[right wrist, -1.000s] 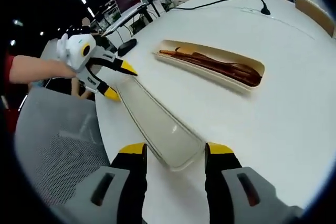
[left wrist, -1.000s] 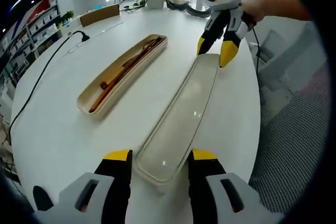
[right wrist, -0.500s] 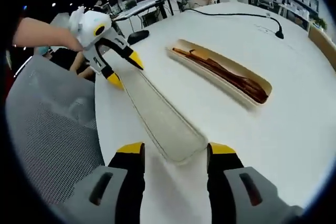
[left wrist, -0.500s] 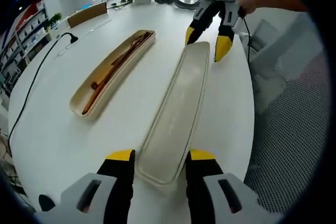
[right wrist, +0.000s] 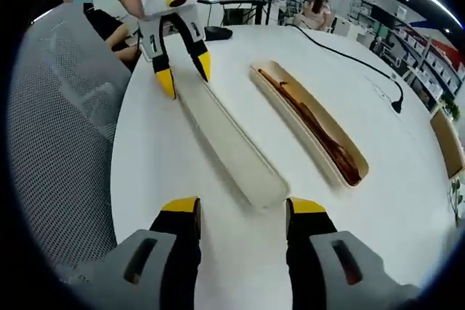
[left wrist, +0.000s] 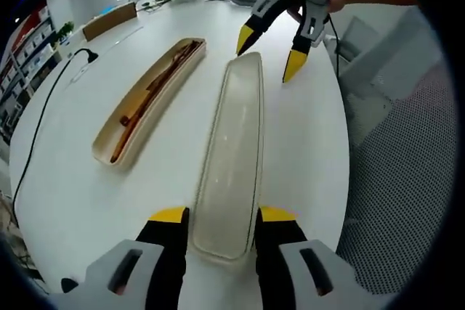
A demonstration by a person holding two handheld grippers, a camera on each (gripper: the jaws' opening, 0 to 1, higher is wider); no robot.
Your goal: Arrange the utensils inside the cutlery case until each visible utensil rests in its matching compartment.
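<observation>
Lid, long translucent plastic [left wrist: 232,150], now lies swung parallel beside the beige case of brown utensils [left wrist: 149,99], near the white table's edge [left wrist: 320,143]. Your left gripper [left wrist: 215,217] and right gripper [right wrist: 242,208] straddle its ends, jaws open, gripping nothing; closing remains.

Both tongs gape — left tongs [left wrist: 214,215], right tongs [right wrist: 235,205].

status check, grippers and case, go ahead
Left gripper and right gripper open, one at each end of the lid. Case beside it, utensils inside. Nothing in the way.
</observation>
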